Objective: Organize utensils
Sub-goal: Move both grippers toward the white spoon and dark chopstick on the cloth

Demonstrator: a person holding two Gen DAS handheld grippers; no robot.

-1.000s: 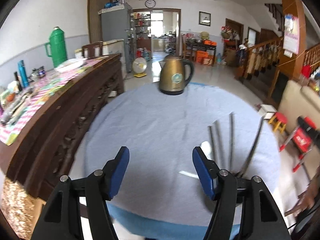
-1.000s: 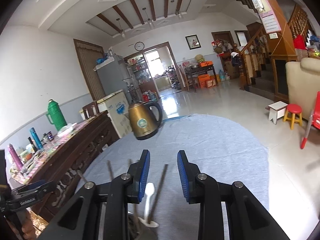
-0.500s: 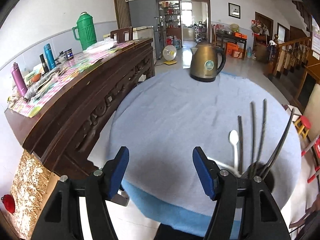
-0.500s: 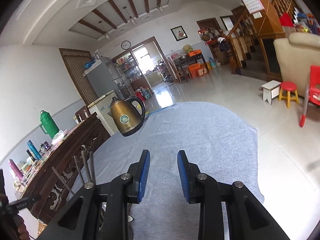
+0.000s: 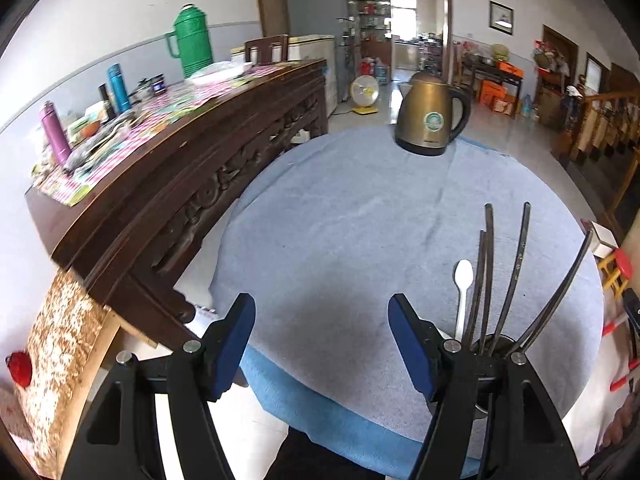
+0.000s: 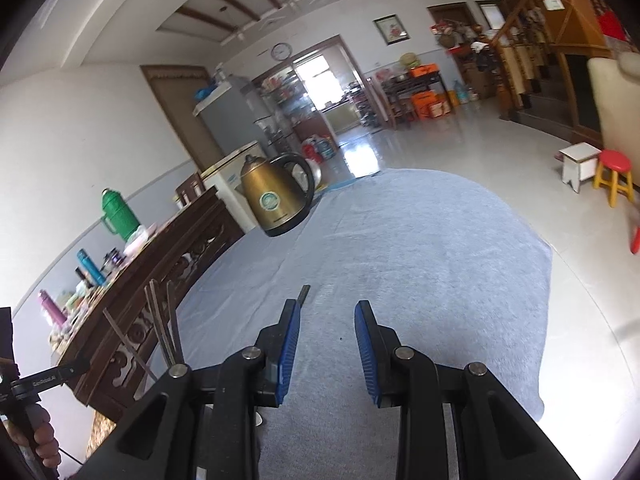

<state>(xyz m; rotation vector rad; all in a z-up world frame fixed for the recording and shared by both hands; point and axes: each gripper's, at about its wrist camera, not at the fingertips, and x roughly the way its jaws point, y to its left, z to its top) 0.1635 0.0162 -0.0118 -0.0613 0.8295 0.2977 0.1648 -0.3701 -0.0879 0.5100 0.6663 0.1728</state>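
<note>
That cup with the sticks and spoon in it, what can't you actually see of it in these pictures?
- Left view: cup body hidden behind the left tongs; only its rim shows.
- Left view: lower ends of the chopsticks and white spoon are hidden inside the cup.
- Right view: cup hidden behind the right tongs; only chopstick tops show.
- Kettle label: too small to read.

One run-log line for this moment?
left claw: opening, empty | right claw: open, empty | chopsticks, spoon: in cup | kettle: far
</note>
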